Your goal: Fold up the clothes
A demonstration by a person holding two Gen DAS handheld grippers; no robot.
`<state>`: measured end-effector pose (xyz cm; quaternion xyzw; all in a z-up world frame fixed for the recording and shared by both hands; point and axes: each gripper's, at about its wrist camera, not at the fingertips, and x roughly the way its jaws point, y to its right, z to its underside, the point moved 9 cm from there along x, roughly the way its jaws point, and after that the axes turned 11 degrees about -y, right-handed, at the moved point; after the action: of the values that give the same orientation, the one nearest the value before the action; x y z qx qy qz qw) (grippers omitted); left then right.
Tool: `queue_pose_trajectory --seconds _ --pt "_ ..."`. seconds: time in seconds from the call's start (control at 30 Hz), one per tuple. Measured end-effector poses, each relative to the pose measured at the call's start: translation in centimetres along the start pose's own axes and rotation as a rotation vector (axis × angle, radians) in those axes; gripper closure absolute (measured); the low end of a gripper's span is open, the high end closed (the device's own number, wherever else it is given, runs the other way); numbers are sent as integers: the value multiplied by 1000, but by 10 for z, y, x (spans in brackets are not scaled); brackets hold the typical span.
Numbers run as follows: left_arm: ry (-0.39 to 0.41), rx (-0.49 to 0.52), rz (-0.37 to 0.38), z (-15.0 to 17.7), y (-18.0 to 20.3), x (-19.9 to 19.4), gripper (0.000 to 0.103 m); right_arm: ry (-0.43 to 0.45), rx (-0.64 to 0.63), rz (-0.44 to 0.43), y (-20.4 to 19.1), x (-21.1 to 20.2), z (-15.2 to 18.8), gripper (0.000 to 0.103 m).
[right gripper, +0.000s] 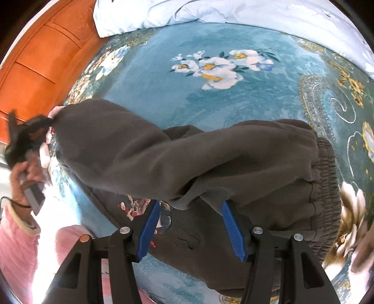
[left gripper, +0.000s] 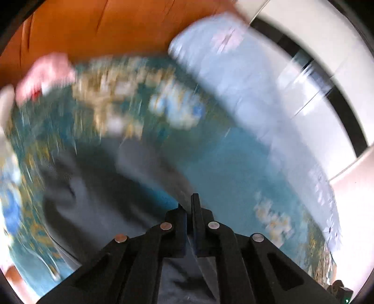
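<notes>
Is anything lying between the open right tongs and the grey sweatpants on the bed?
Nothing visible. The right tongs hang open directly over the grey sweatpants, their blue pads just above the cloth. The floral blanket around the pants carries no other item nearby.

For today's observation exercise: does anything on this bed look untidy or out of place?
The grey sweatpants lie bunched, one leg folded loosely over the rest, not yet flat on the floral blanket. The left gripper is shut on the fabric; the right gripper hangs open above. A pale duvet sits crumpled along the far edge.
</notes>
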<state>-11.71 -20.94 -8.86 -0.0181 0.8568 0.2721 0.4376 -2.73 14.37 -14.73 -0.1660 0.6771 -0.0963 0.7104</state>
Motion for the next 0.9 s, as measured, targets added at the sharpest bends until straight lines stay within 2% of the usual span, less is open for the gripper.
queue_pose_trajectory --seconds 0.1,0.13,0.27,0.37,0.47,0.53,0.7,0.83,0.87,0.9 --pt "145 -56 28 0 -18 -47 100 -15 0 3 -3 6 0 43" --pt "130 -106 22 7 -33 -44 100 -20 0 4 -4 8 0 43" --pt "-76 -390 -24 58 -116 7 100 -39 -1 9 -8 15 1 43" --pt "-162 -586 38 93 -155 26 98 -45 -17 19 -8 16 3 43" --pt "-164 -713 155 103 -169 27 93 -61 4 17 -1 20 6 43" --pt "-164 -729 205 98 -168 24 90 -71 30 1 3 23 7 43" --pt "-157 -731 277 83 -161 17 61 -85 41 8 7 28 9 43" --pt "-140 -708 332 71 -151 9 53 -102 30 16 3 33 9 43" --pt "-134 -699 345 68 -148 7 46 -105 28 19 3 35 9 43" --pt "-131 -685 337 64 -147 5 43 -109 26 23 2 36 9 43"
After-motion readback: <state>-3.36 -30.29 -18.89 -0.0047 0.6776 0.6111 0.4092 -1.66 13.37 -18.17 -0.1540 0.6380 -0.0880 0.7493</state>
